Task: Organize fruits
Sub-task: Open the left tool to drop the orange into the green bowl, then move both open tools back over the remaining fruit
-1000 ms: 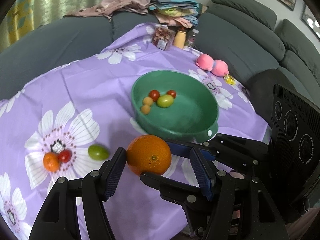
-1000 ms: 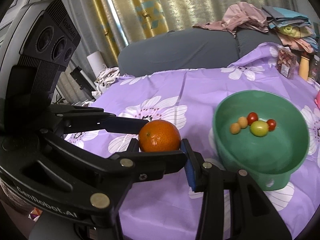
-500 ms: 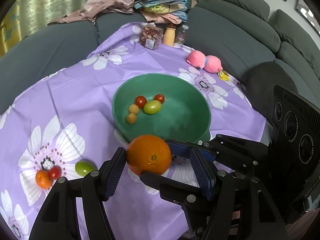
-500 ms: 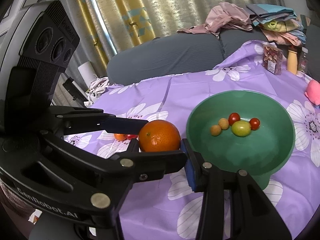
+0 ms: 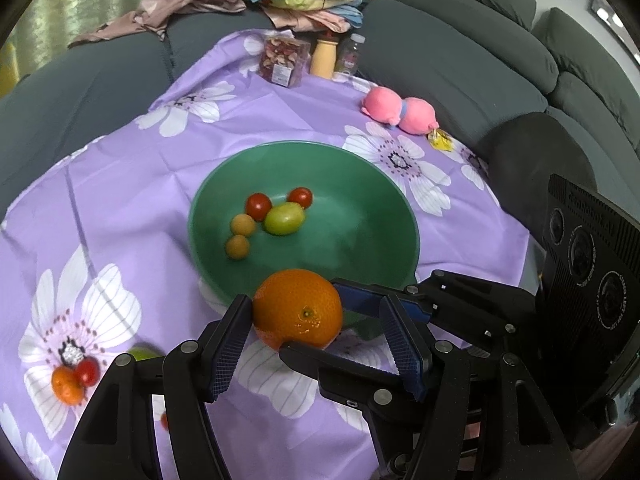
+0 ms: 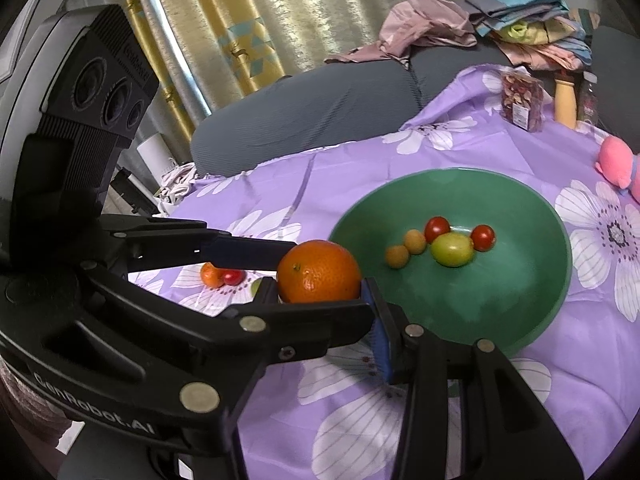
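Five small fruits lie in the bowl [image 5: 400, 216]; both my claws [image 5: 316, 320] [image 6: 320, 286] pinch the orange [image 5: 298, 306] at its near rim, three fruits [image 5: 72, 380] remaining near the table's left edge.

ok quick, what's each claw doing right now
left claw: around the orange, one pad touching it; whether it grips cannot be told
right claw: closed on the same orange

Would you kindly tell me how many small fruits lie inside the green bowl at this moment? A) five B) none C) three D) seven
A: the green bowl holds five small fruits: two red tomatoes, one green tomato and two small orange-yellow fruits, while the large orange is still outside it, between the hand-held grippers.
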Demonstrator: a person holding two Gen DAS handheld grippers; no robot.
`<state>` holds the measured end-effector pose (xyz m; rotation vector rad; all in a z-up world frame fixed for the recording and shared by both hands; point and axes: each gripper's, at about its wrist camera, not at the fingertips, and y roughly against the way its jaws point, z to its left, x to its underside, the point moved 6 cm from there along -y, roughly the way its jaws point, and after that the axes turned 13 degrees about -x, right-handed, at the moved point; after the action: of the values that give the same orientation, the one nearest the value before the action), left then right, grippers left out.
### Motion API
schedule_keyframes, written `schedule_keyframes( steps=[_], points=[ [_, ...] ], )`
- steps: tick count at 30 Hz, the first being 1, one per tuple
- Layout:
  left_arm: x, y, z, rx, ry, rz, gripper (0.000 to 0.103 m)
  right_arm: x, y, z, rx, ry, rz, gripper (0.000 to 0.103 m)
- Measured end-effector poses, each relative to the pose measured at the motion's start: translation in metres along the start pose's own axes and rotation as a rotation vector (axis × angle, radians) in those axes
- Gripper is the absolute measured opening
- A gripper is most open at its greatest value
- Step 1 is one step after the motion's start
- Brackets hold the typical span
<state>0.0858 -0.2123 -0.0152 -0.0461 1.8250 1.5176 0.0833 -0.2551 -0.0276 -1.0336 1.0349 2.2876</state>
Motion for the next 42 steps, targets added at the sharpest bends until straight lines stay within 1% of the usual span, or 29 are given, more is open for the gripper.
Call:
schedule_keyframes(
  steps=[16,27,33,35,37,38,39,40,42],
  points=[
    [-0.009,-0.031,-0.008,0.061,-0.011,0.061,0.066,0.004,-0.003,-0.025,0.043,-0.07,0.017,0.044],
    [-0.01,-0.038,-0.009,0.104,0.007,0.084,0.066,0.004,-0.004,-0.03,0.054,-0.083,0.021,0.045],
    [-0.009,-0.036,-0.008,0.101,0.013,0.087,0.066,0.004,-0.003,-0.029,0.066,-0.074,0.021,0.045],
    [-0.009,-0.036,-0.008,0.093,0.013,0.085,0.068,0.004,-0.003,-0.028,0.064,-0.073,0.021,0.045],
    [-0.008,-0.033,-0.005,0.076,0.015,0.078,0.074,0.003,-0.001,-0.026,0.063,-0.07,0.019,0.048],
    [-0.008,-0.031,-0.004,0.073,0.017,0.076,0.076,0.003,-0.001,-0.025,0.066,-0.067,0.017,0.052],
    [-0.007,-0.03,-0.002,0.069,0.021,0.074,0.079,0.003,0.0,-0.024,0.071,-0.065,0.016,0.056],
    [-0.006,-0.027,0.0,0.062,0.025,0.07,0.083,0.003,0.002,-0.023,0.075,-0.064,0.012,0.058],
    [-0.004,-0.022,0.005,0.047,0.033,0.062,0.089,0.003,0.004,-0.021,0.076,-0.063,0.008,0.066]
  ],
)
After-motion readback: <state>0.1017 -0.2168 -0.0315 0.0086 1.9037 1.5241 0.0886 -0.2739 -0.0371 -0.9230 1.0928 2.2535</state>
